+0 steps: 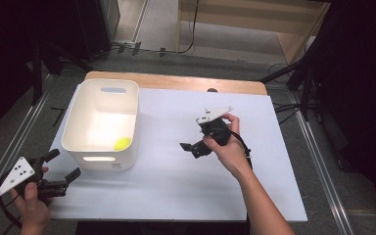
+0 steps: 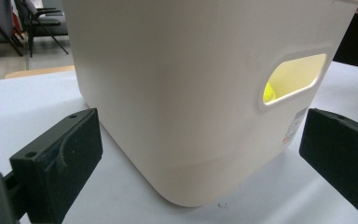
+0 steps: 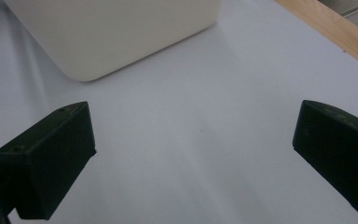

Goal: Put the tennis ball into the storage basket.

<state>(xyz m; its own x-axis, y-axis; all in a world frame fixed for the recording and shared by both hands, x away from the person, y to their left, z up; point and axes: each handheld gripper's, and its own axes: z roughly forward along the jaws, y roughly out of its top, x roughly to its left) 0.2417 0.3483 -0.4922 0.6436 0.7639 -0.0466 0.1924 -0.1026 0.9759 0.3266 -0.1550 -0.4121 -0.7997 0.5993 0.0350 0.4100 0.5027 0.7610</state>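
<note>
From above I see the ball (image 1: 123, 143) inside the bin (image 1: 73, 127); my right gripper (image 1: 190, 147) hangs empty, jaws wide, left gripper (image 1: 63, 166) open too.

Nothing here can actually be read. The white bin (image 2: 177, 93) carries a small sticker (image 2: 294, 125) low on its wall, just under the handle cutout, but its print is too small and blurred.

One white bin (image 1: 101, 125) on one white-topped table (image 1: 176, 181); one yellow ball (image 1: 123, 143) inside the bin. Two hand-held grippers: left gripper (image 1: 62, 166), right gripper (image 1: 190, 148). Two handle cut-outs visible in the bin walls.
</note>
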